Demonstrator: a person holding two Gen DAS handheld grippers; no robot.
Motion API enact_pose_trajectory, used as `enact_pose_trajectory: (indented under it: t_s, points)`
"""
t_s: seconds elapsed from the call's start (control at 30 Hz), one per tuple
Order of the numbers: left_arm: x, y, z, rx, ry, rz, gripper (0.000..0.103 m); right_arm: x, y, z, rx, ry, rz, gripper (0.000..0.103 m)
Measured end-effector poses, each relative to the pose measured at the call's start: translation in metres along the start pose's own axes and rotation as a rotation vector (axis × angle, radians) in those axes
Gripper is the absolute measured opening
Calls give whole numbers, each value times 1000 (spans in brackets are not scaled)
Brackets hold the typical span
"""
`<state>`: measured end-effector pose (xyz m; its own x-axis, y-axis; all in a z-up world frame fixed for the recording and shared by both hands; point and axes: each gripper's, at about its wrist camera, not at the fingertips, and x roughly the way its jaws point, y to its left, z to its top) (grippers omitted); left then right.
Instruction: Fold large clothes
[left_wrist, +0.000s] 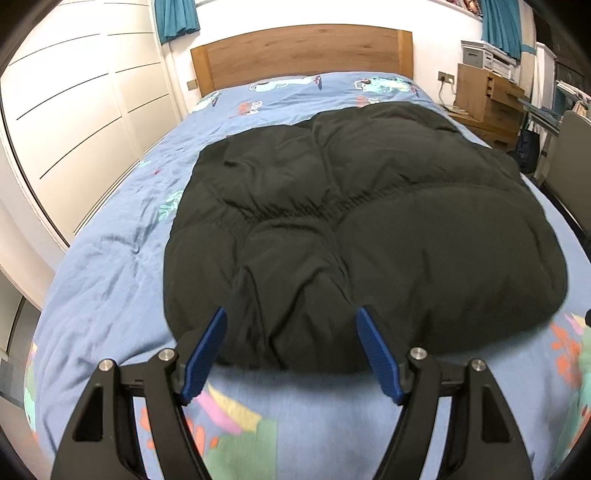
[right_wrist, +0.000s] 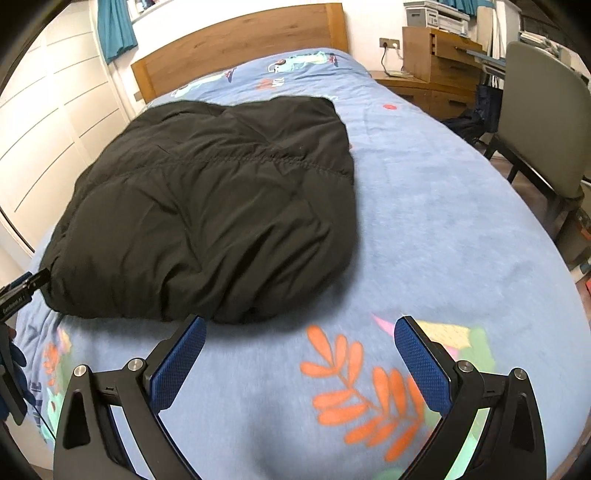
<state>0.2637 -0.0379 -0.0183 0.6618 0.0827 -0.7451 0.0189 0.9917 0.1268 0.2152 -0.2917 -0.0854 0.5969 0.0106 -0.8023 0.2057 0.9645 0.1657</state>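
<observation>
A puffy black jacket (left_wrist: 354, 229) lies folded into a thick bundle on the blue patterned bed cover (left_wrist: 110, 266). My left gripper (left_wrist: 291, 314) hangs just above the bundle's near edge, its blue pads wide apart with nothing between them. In the right wrist view the same black jacket (right_wrist: 210, 206) lies to the left and beyond. My right gripper (right_wrist: 299, 323) stands open over bare bed cover (right_wrist: 443, 240), to the right of the jacket's near corner, holding nothing. The left gripper's tip (right_wrist: 26, 284) shows at the left edge of that view.
A wooden headboard (left_wrist: 303, 51) closes the bed's far end. White wardrobe doors (left_wrist: 74, 110) run along the left. To the right stand a wooden bedside unit (right_wrist: 436, 70) and a grey chair (right_wrist: 543, 122). Teal curtains (left_wrist: 177, 18) hang behind.
</observation>
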Motion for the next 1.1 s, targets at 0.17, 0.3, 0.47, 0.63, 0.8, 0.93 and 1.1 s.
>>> enact_pose_trajectory:
  t_s: [0.17, 0.3, 0.47, 0.63, 0.8, 0.93, 1.1]
  points:
    - [-32, 2, -19, 10, -23, 6, 71, -26, -1, -10, -4, -10, 2, 101]
    - [-45, 2, -28, 32, -18, 15, 71, -45, -4, -25, 2, -12, 3, 101]
    - [-51, 16, -44, 7, -2, -26, 71, -56, -11, -35, 28, -7, 16, 101]
    - [-50, 28, -57, -6, 10, -32, 71, -60, -15, -41, 47, 2, 6, 101]
    - [-40, 42, -66, -24, 27, -45, 72, -57, -20, -45, 75, 7, 2, 102]
    - [-25, 57, -72, -60, 64, -77, 72, -50, -22, -42, 93, 10, 10, 102]
    - [-4, 71, -76, -93, 105, -99, 72, -39, -20, -36, 109, 4, 22, 102]
